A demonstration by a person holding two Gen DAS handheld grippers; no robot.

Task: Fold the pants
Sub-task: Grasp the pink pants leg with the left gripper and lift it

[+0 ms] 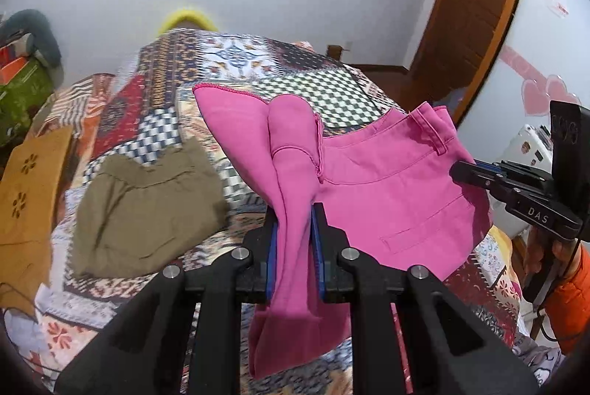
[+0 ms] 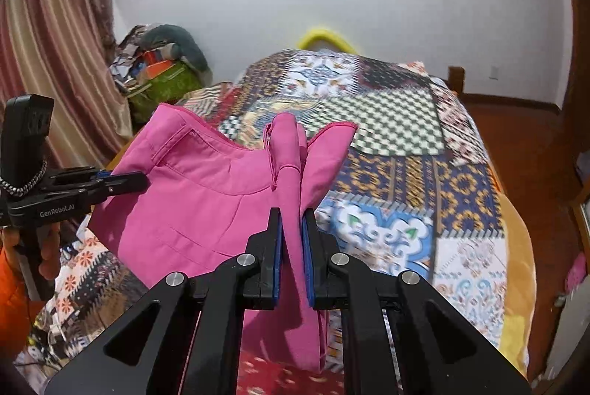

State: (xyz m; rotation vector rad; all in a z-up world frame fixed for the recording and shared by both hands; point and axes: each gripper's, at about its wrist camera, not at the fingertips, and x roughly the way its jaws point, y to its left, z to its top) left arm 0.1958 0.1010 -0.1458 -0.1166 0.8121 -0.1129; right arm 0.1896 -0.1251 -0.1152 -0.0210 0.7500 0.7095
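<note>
The pink pants hang folded in the air above the bed, held between both grippers. My left gripper is shut on one bunched edge of the pants, which droop below its fingers. My right gripper is shut on the other bunched edge of the pink pants. The right gripper also shows at the right of the left wrist view, its tips against the waistband side. The left gripper shows at the left of the right wrist view. A belt loop and a back pocket seam face the cameras.
A patchwork bedspread covers the bed below. An olive folded garment and an orange-brown garment lie on the bed's left side. A wooden door, a pile of bags and a curtain stand around it.
</note>
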